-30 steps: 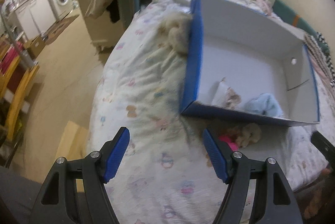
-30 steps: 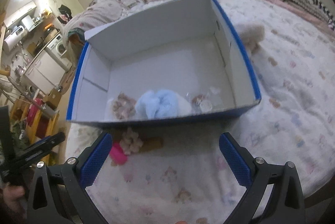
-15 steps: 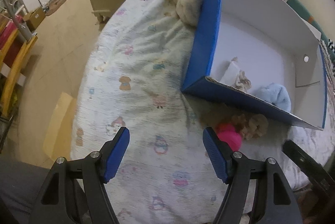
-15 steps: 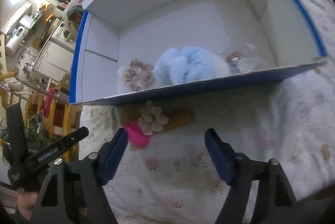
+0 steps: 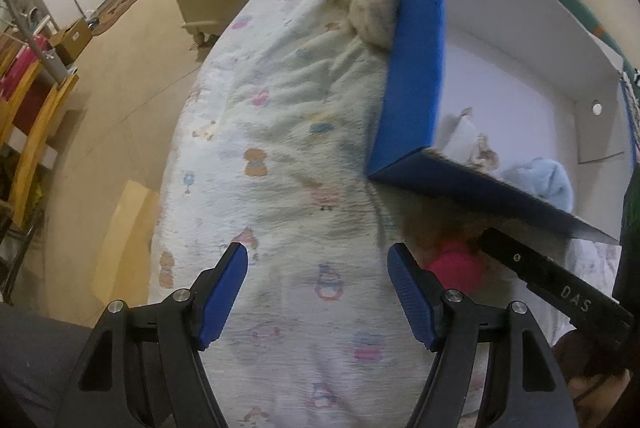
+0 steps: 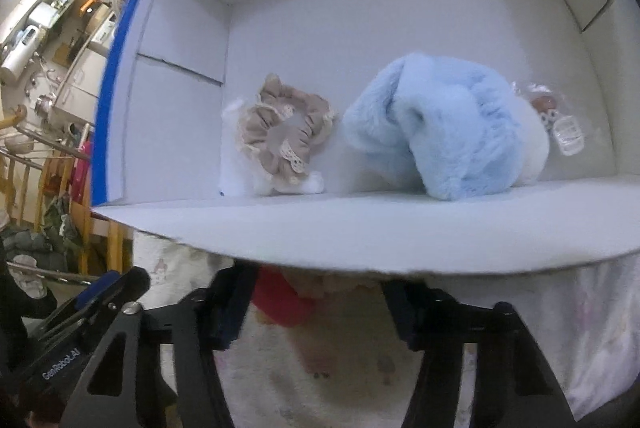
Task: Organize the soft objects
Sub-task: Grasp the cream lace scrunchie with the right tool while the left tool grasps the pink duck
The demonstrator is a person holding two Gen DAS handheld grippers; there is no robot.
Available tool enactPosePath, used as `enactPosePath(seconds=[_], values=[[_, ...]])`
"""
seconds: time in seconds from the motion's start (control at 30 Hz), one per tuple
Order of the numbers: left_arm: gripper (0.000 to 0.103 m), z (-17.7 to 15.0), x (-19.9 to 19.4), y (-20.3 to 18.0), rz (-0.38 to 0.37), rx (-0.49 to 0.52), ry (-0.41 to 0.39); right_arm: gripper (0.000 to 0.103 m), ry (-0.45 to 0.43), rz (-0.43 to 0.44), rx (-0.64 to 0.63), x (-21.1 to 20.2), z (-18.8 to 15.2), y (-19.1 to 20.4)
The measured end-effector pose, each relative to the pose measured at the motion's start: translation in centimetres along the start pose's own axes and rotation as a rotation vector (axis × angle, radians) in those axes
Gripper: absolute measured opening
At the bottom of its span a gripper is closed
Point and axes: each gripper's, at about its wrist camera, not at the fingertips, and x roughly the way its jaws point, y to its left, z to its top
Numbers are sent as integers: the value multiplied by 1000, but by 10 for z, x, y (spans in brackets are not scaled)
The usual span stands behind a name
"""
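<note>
Two soft items [image 6: 440, 124] are already boxed [image 6: 360, 228], while closing right gripper [image 6: 312, 302] fingers flank the pink piece [image 6: 280, 302], contact hidden; the left gripper [image 5: 318, 292] is held spread and empty, and a cream plush [image 5: 372, 12] is left outside.

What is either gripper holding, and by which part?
Nothing yet: left gripper is open, empty; right gripper has jaws closing around the pink item, grip unconfirmed.

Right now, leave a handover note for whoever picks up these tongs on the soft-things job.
Left tongs: open, empty, over the bedspread.
Right tongs: closing around the pink item just outside the near wall of the box; not gripped yet.
Done: blue plush, beige scrunchie inside the box.
Left: pink item, plus the cream fluffy piece against the box's outer side.
</note>
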Motion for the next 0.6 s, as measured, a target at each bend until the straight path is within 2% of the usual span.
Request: enactPosePath(seconds=[0.03,0.1,0.2,0.3,0.6], values=[[70,-1,3,2,2,-3,14,41,11,1,3,3,0,0],[70,-1,9,1,-4,0,45,36,8,7,9,3,0,0],[70,-4,15,-4,-6,16,64,21,-19,15,-13,-4,-2,3],[70,-6,18,-12,-10,42,63,16,-40,17,-25,-13,-4,5],[70,-15,20,-55,-61,178,55,16,-108,54,42,-51,-14,-22]])
